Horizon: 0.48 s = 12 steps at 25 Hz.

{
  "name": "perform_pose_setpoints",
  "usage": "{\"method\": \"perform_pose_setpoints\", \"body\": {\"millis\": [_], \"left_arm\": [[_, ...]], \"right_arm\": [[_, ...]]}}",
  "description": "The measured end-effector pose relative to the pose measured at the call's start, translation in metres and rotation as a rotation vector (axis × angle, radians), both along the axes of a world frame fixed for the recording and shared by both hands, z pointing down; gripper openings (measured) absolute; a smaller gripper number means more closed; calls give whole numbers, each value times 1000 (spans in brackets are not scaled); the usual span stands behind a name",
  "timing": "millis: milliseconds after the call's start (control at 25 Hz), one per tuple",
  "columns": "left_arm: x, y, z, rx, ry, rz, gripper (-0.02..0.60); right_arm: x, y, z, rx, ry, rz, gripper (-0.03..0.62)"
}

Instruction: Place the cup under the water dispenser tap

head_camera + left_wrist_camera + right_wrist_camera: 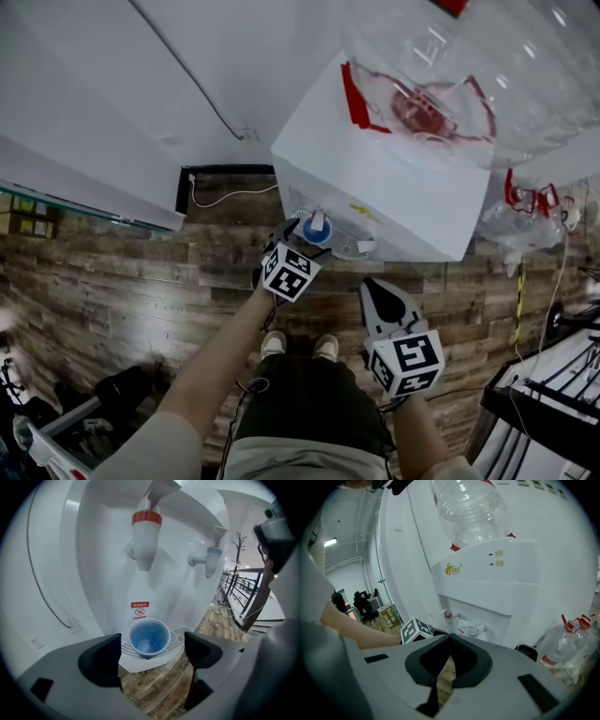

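**Cup on the drip tray, jaws wide around it**

The blue cup (148, 639) stood upright and empty on the drip tray (181, 636) of the water dispenser (394, 178), at the end of the tray that lay beneath the red tap (145, 536). The blue tap (212, 559) hung further along, over the tray's other end. From the left gripper view the cup's mouth sat in line with the red spout, so the placing looked as good as done.

The left hand-held gripper (153, 644) pointed down at the cup with its jaws spread wide. The cup showed beyond and between them, and neither pad pressed on its wall. Held that open, the jaws left room on both sides, probably so that the hand-held gripper could draw back along its own line without nudging a light, empty cup off its spot.

The right hand-held gripper (450, 641) was closed on nothing, its pads meeting at the tips. It hung back from the dispenser over the wooden floor (141, 281), clear of the tray's front edge, which kept it out of the left one's way.

The main risk, as I judged it, was a pad clipping the rim on the way out and tipping the cup.
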<state>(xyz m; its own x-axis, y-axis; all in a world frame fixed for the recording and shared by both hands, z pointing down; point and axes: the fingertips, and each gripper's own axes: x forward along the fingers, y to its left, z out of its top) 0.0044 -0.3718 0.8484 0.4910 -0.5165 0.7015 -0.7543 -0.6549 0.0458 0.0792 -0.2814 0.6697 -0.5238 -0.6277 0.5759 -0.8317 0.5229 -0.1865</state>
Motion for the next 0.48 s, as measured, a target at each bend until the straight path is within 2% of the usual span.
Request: {"method": "perform_pose_setpoints", "body": {"millis": [200, 480], "left_arm": [[-11, 19, -39, -11, 4, -17, 425], [-39, 44, -126, 0, 18, -72, 421]], "right_arm": [[6, 3, -30, -3, 8, 17, 8], [7, 11, -98, 20, 14, 33, 8]]}}
